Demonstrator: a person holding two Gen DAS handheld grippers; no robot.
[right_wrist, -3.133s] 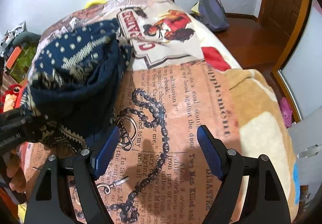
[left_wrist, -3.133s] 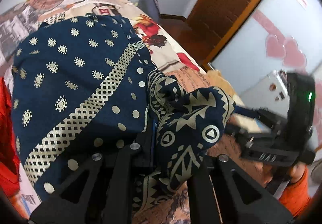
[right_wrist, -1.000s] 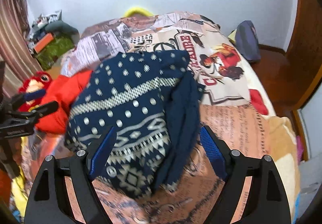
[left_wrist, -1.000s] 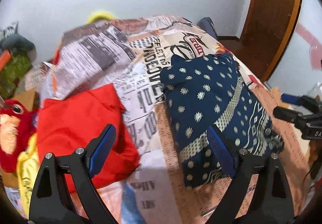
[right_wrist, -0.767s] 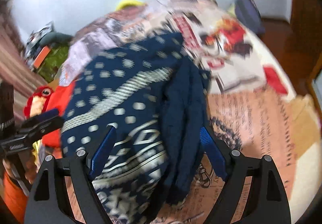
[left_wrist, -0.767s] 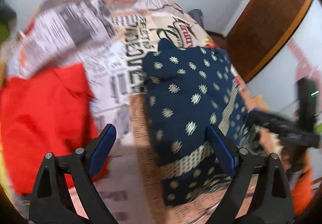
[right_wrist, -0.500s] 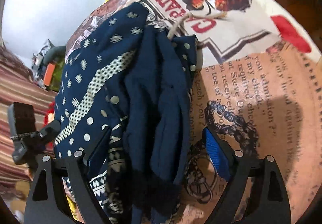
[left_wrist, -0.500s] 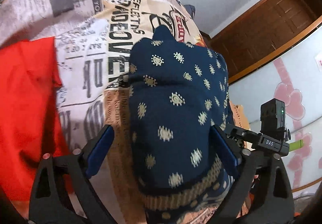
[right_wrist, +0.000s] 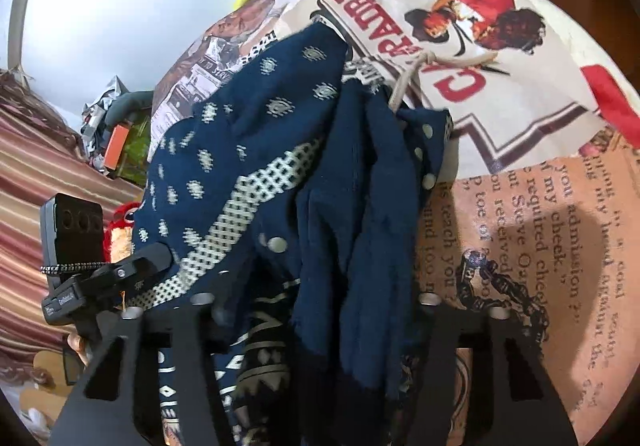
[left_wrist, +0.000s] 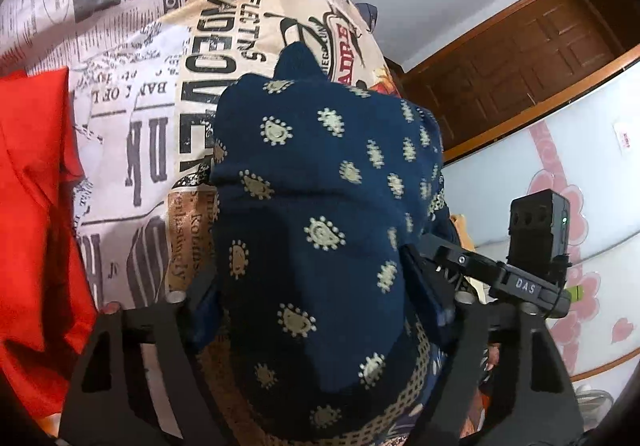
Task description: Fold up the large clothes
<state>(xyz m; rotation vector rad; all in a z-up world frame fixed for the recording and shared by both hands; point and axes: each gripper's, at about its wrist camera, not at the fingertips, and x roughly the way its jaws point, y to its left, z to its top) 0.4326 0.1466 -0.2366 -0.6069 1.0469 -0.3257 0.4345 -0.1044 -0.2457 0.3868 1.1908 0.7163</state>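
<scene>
A navy patterned garment (left_wrist: 320, 205) lies bunched on the printed bedspread (left_wrist: 152, 93). My left gripper (left_wrist: 316, 310) is open with its jaws spread wide on either side of the near end of the garment, which bulges up between them. My right gripper (right_wrist: 316, 322) is open too, its jaws astride the garment's dark folded edge (right_wrist: 360, 226). The pads of both grippers are partly hidden by cloth. Each gripper shows in the other's view: the right one in the left wrist view (left_wrist: 500, 278), the left one in the right wrist view (right_wrist: 100, 278).
A red garment (left_wrist: 36, 226) lies to the left on the bed. A drawstring (right_wrist: 404, 81) lies by the navy garment. A wooden door (left_wrist: 520, 57) and a white cabinet with pink hearts (left_wrist: 580, 205) stand to the right. Clutter and a striped curtain (right_wrist: 40, 173) stand beyond the bed.
Both grippers have come down and in onto the navy garment from opposite sides; it now fills the gap between each pair of jaws. Earlier the left gripper let go of the cloth.
</scene>
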